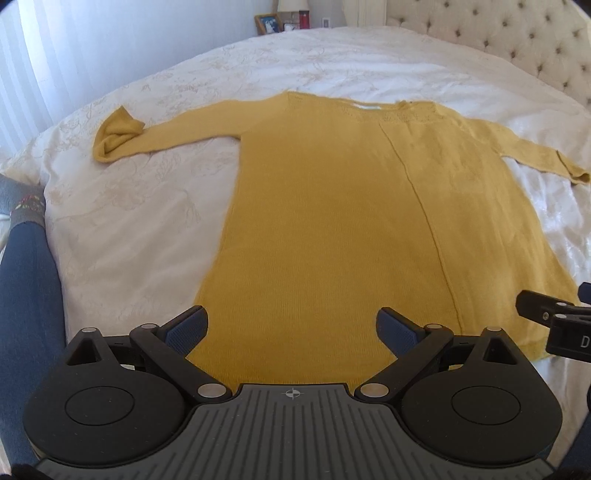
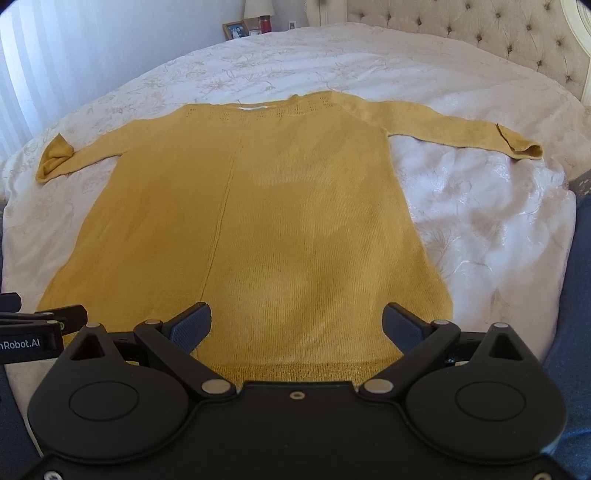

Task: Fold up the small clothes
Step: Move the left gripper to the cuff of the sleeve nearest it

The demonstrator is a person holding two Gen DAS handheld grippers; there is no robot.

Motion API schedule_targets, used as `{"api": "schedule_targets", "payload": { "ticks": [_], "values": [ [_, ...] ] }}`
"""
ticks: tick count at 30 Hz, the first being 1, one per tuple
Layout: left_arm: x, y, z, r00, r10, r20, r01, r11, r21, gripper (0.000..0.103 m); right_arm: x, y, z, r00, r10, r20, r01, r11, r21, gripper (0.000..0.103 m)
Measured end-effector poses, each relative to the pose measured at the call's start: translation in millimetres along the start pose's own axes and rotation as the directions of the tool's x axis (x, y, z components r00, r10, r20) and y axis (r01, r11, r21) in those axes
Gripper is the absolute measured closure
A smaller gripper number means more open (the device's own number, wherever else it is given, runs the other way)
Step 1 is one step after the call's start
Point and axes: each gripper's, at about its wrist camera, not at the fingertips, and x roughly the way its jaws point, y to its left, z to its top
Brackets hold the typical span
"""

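A mustard-yellow knit sweater (image 1: 332, 221) lies flat on the white bedspread, neckline far, hem near, both sleeves spread out sideways. It also shows in the right wrist view (image 2: 258, 221). The left sleeve cuff (image 1: 116, 134) is folded back on itself. My left gripper (image 1: 291, 326) is open and empty, hovering over the hem's left part. My right gripper (image 2: 297, 323) is open and empty over the hem's right part. Each gripper shows at the edge of the other's view: the right one (image 1: 554, 321), the left one (image 2: 37, 328).
The white floral bedspread (image 1: 129, 221) covers the bed around the sweater. A tufted headboard (image 2: 461, 29) stands at the far right. A nightstand with picture frames and a red bottle (image 2: 264, 23) stands beyond the bed. The person's blue trouser legs (image 1: 26, 295) flank the views.
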Motion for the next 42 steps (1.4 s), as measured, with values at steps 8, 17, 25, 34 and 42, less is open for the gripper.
{"api": "schedule_targets", "payload": {
  "ticks": [8, 17, 25, 34, 42],
  "values": [
    [23.4, 19.5, 38.5, 0.986, 0.04, 0.161, -0.05, 0.997, 0.061, 0.004, 22.4, 4.5, 28.7, 0.997, 0.055, 0.049, -0.054, 0.998, -0.024, 0.004],
    [71.5, 51.1, 79.3, 0.979, 0.054, 0.196, -0.064, 0.997, 0.041, 0.003, 52.0, 16.8, 67.8, 0.986, 0.135, 0.095, -0.127, 0.988, -0.089, 0.001],
    [116.7, 73.1, 103.1, 0.984, 0.053, 0.167, -0.057, 0.998, 0.018, 0.003, 90.8, 47.3, 87.3, 0.984, 0.177, -0.012, -0.177, 0.973, -0.148, 0.001],
    [154.2, 125.0, 123.0, 0.983, 0.084, 0.161, -0.083, 0.996, -0.009, 0.021, 114.4, 71.6, 99.1, 0.995, 0.099, 0.032, -0.091, 0.976, -0.197, 0.011],
    [161.5, 206.8, 153.3, 0.953, 0.174, 0.247, -0.164, 0.985, -0.061, 0.021, 140.5, 80.9, 111.8, 0.982, 0.19, 0.015, -0.184, 0.966, -0.184, 0.039]
  ]
}}
